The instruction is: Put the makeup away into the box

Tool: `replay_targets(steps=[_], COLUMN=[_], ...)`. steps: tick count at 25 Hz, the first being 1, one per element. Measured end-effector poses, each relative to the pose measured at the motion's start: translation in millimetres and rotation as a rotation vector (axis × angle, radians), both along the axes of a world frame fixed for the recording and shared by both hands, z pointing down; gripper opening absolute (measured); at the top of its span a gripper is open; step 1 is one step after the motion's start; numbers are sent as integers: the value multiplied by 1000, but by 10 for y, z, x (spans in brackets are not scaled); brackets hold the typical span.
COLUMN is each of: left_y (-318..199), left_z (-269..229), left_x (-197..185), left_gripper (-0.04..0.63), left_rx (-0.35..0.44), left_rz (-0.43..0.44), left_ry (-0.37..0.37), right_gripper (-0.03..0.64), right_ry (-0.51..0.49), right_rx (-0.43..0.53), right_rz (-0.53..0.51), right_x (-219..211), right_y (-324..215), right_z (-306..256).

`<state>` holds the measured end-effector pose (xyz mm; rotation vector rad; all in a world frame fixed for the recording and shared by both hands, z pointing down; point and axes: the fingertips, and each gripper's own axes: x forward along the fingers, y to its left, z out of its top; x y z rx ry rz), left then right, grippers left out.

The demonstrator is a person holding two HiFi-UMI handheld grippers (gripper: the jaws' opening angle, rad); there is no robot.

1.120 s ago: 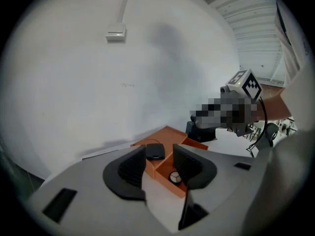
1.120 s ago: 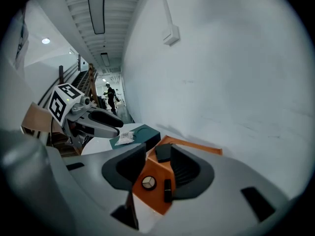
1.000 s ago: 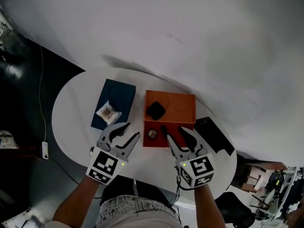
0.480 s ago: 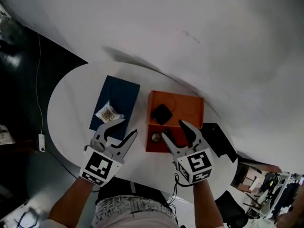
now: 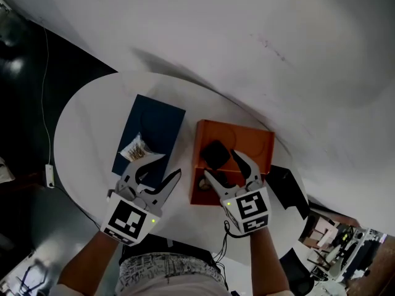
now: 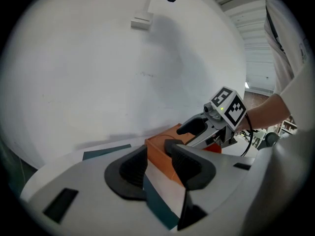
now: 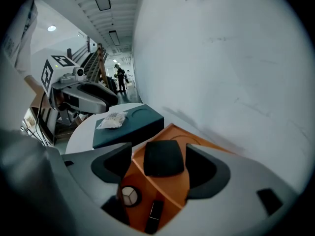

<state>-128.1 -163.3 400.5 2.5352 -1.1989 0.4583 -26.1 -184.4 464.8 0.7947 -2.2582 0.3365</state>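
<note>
**Scene.** We see a white oval table (image 5: 86,134) carrying an orange box (image 5: 250,142), open at the top. Just left of the box a dark blue lid (image 5: 157,125) lies flat, with a small clear packet (image 5: 137,150) on its near half. A black case (image 5: 287,187) lies to the right of the box, near the table's edge.

**Makeup.** We find three pieces inside the box. A black square compact (image 5: 216,153) lies in the far compartment. A round pot (image 7: 129,195) and a slim black stick (image 7: 155,215) lie side by side in the near part.

**Right gripper** (image 5: 222,164). We place it over the box, tilted down into it. Its jaws have just been opening and stand spread wide. In the right gripper view the compact lies between them, with orange floor showing on either side of it. The pads therefore do not press on the compact.

**Left gripper** (image 5: 163,168). We place it over the near right corner of the lid, beside the box's left wall and near the packet. Its jaws stand apart and nothing sits between them. Through the gap, the left gripper view shows the box's near corner, a patch of table and a strip of the lid.
</note>
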Motion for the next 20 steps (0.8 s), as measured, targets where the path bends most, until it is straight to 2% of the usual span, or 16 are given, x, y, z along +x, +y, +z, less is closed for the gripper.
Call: replay_targets(steps=[14, 20], left_y=[-160, -186], left_z=[240, 258], left_x=[-24, -7], left_gripper=[170, 169], left_rx=[-53, -54], left_rz=[-4, -2], left_ry=[26, 19], right_gripper=[377, 373], right_ry=[87, 62], right_rx=[-45, -76], right_rz=[-71, -55], right_x=[-123, -115], right_y=[-130, -129], right_z=[364, 401])
